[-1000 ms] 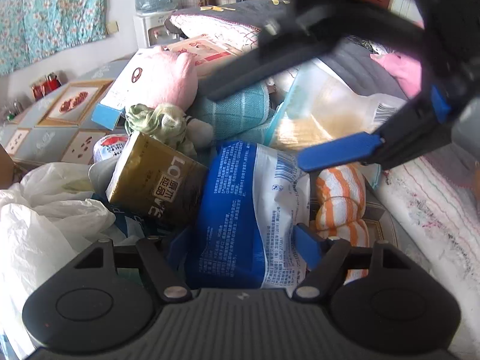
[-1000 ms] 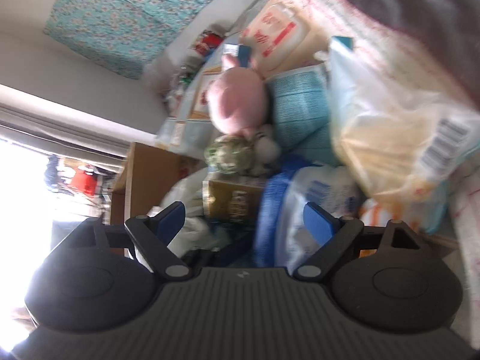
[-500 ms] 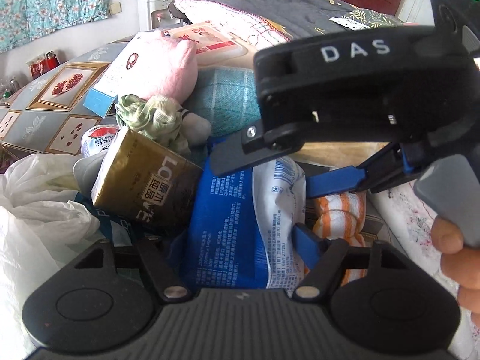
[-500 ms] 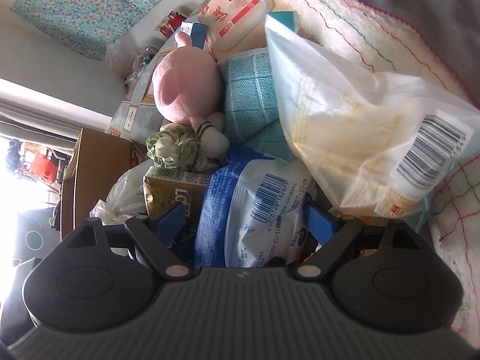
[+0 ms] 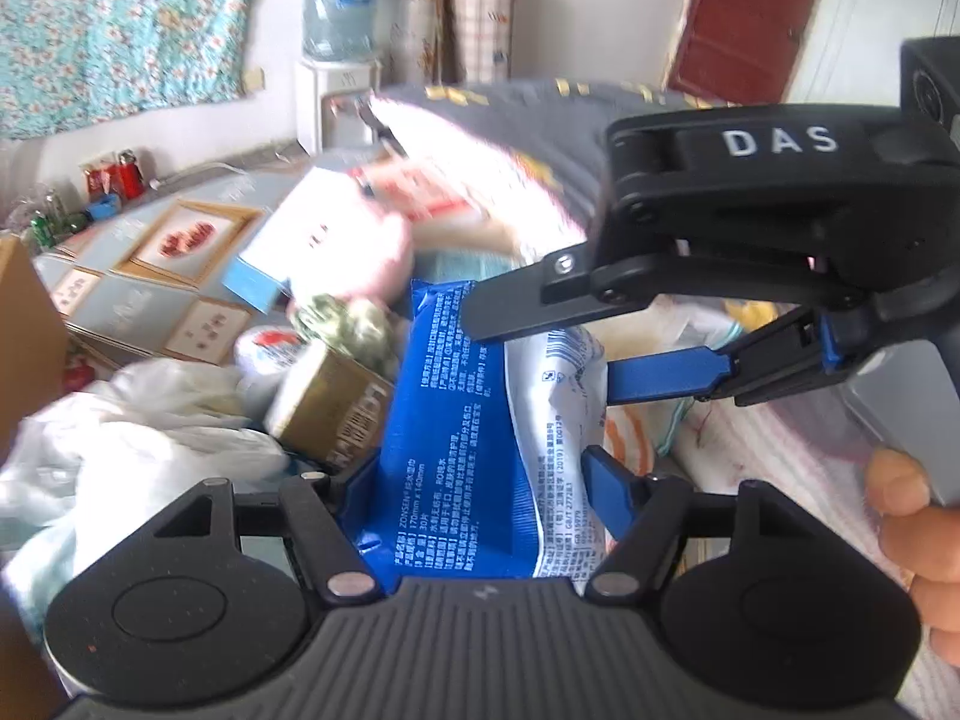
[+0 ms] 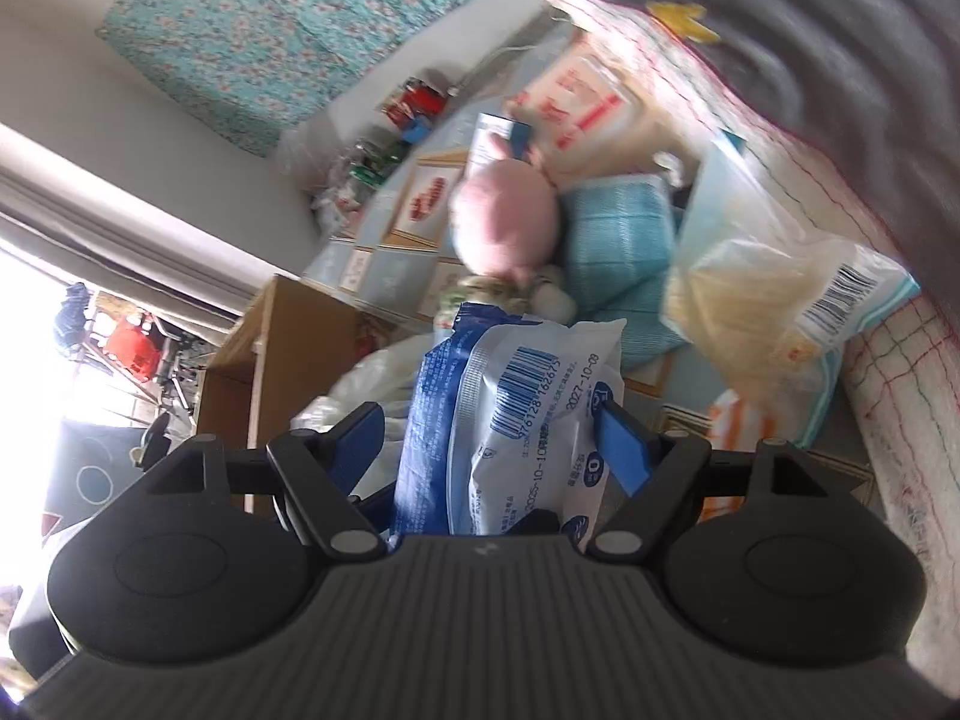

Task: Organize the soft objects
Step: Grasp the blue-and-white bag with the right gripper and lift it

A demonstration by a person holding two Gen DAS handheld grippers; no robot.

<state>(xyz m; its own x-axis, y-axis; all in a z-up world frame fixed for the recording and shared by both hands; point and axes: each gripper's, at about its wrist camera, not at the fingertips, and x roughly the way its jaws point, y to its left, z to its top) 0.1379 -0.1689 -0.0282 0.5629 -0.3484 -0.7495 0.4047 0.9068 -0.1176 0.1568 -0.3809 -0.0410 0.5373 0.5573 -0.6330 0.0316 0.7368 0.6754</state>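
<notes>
we count one blue-and-white soft pack (image 5: 480, 450), pinched between the left tongs (image 5: 474, 480) | right tongs (image 6: 492, 444) spread around its upper end, contact unclear | one pink plush (image 6: 504, 216), one teal towel (image 6: 618, 240), both blurred | pack's base hidden behind tongs
</notes>
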